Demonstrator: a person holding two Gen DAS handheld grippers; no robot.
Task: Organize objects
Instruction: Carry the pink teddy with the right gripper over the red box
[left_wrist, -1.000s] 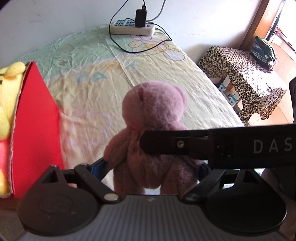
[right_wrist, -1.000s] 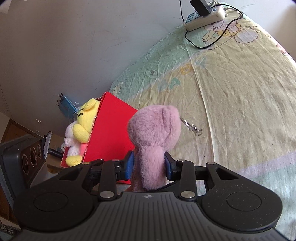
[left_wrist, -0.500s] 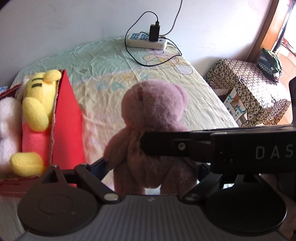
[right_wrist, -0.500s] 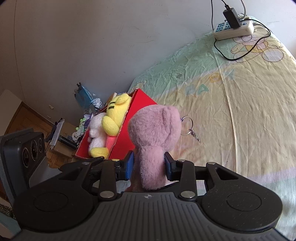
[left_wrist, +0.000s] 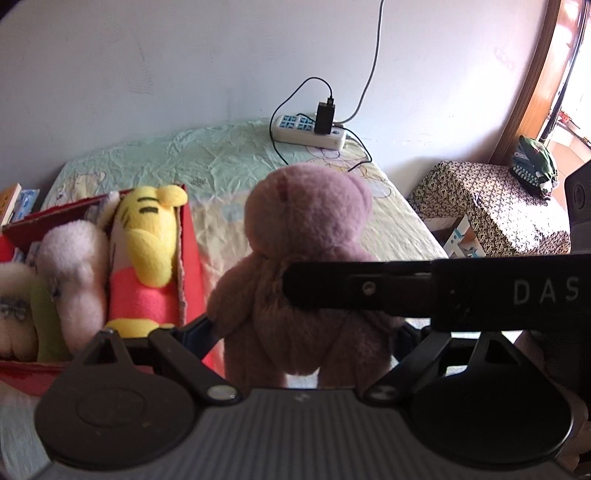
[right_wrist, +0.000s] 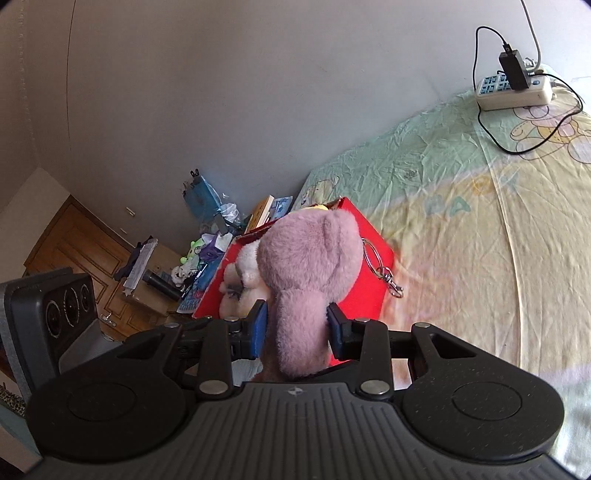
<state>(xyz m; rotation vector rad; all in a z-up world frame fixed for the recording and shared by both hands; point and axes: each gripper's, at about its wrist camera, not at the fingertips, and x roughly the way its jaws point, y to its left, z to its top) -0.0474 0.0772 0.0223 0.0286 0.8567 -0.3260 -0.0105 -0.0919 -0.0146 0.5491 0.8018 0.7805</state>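
The bed (left_wrist: 229, 162) fills most of both views, its wrinkled sheet printed pale green and yellow. I see the red box (left_wrist: 190, 254) sitting on the bed at my left, open at the top. Inside it lie a yellow toy (left_wrist: 147, 236) against the right wall and a pale pink toy (left_wrist: 72, 258) next to it.

I have the pink bear (left_wrist: 306, 266) up above the sheet, just right of the box in the left view and in front of the box in the right view. My left gripper (left_wrist: 304, 332) is clamped on the bear's lower body, one finger at each side. My right gripper (right_wrist: 295, 325) is pinched on one of its limbs, blue pads (right_wrist: 258, 325) pressed into the fur.

A key ring (right_wrist: 373, 258) hangs off the bear's head. A power strip (left_wrist: 308, 131) lies at the far end of the bed.
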